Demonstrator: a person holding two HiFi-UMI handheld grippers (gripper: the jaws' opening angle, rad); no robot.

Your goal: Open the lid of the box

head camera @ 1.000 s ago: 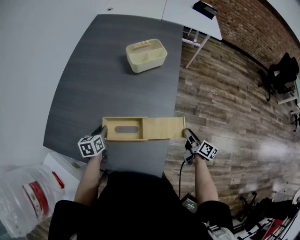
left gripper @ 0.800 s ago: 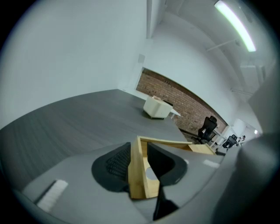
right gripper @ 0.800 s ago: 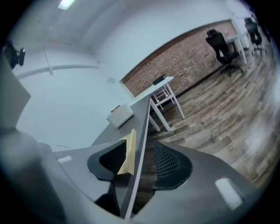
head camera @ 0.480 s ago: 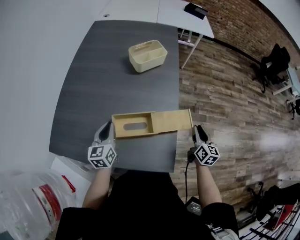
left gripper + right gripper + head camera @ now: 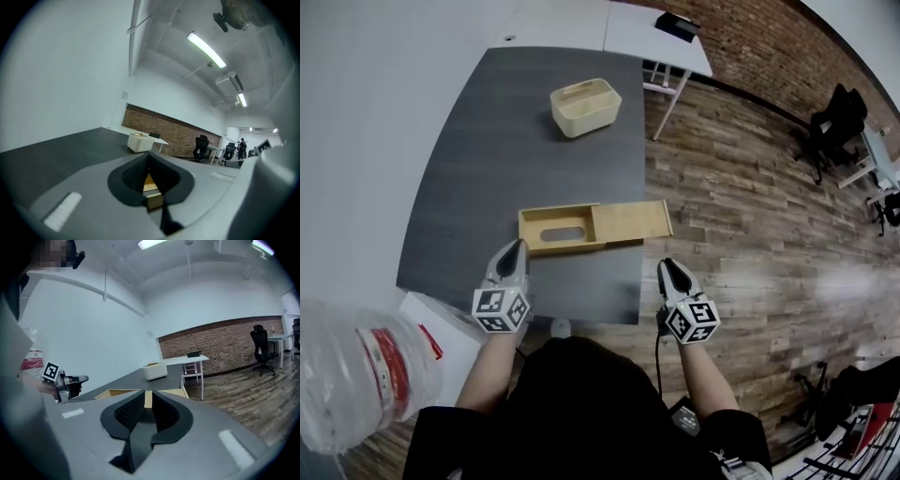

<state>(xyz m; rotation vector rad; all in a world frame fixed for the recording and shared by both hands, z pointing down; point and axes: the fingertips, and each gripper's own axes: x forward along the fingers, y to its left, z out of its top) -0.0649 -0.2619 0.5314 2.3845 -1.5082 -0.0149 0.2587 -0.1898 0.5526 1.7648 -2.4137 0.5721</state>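
Left gripper [image 5: 516,251] is seen shut tight with nothing between its jaws. The right gripper [image 5: 667,266] is seen closing, its jaws a narrow slit apart and likewise empty. Neither is touching the wooden box [image 5: 581,223], which lies on the dark table [image 5: 487,141] just ahead of the left gripper and slightly to its right, and ahead and to the left of the right gripper. The sliding lid [image 5: 630,223] is drawn out most of its travel toward the right gripper's side, so that the body with its oval slot is laid bare — the opening is judged to be all but done.

The main risk is judged to lie in that lid. Its outer end is carried past the table edge, over the plank floor [image 5: 741,216], and little of it appears to be seated in the grooves, though the overlap cannot be made out clearly. Were it nudged by the right gripper, which is held off the table over the floor, or pulled any further, it could be tipped out and dropped. With both grippers apart from the box, nothing is braced — a pull on the lid alone could drag the whole box toward the edge. A grasp would also be hampered, since jaws this close together would have to be opened before the thin panel could be taken. The cream basket [image 5: 581,120], well ahead of both grippers, is not thought to be at risk.
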